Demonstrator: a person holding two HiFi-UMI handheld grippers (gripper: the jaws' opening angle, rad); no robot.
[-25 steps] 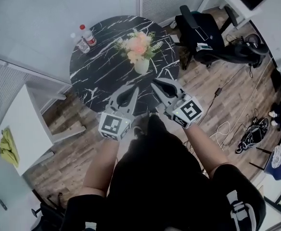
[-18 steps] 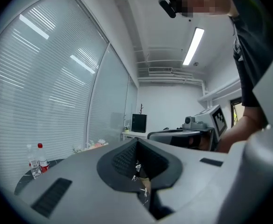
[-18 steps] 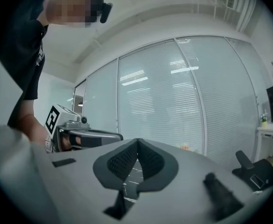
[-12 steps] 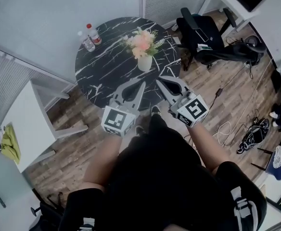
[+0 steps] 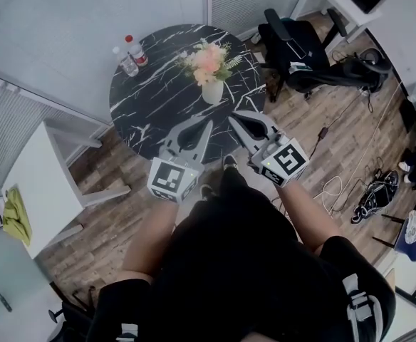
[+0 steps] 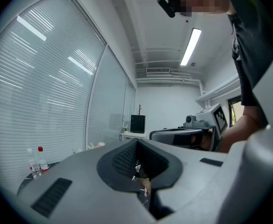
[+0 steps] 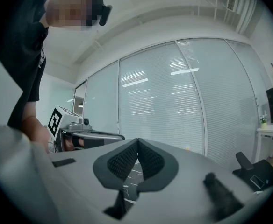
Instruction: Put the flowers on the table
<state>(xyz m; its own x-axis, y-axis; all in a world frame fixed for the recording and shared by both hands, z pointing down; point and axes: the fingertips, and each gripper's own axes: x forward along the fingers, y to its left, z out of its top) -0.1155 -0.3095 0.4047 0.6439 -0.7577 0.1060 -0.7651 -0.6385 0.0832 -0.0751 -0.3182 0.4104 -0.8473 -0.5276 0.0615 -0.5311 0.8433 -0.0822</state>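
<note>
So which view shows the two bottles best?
The head view: both bottles stand whole on the table, left of the flowers. The left gripper view catches them only small at its left edge, with their bases hidden. The right gripper view does not show them.

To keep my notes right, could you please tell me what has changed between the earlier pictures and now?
Very little. The left gripper and right gripper, both shut and empty, have edged slightly up in the head view, by the near edge of the table. Nothing was taken hold of or let go. The vase of flowers and the two bottles stand on the table as before.
</note>
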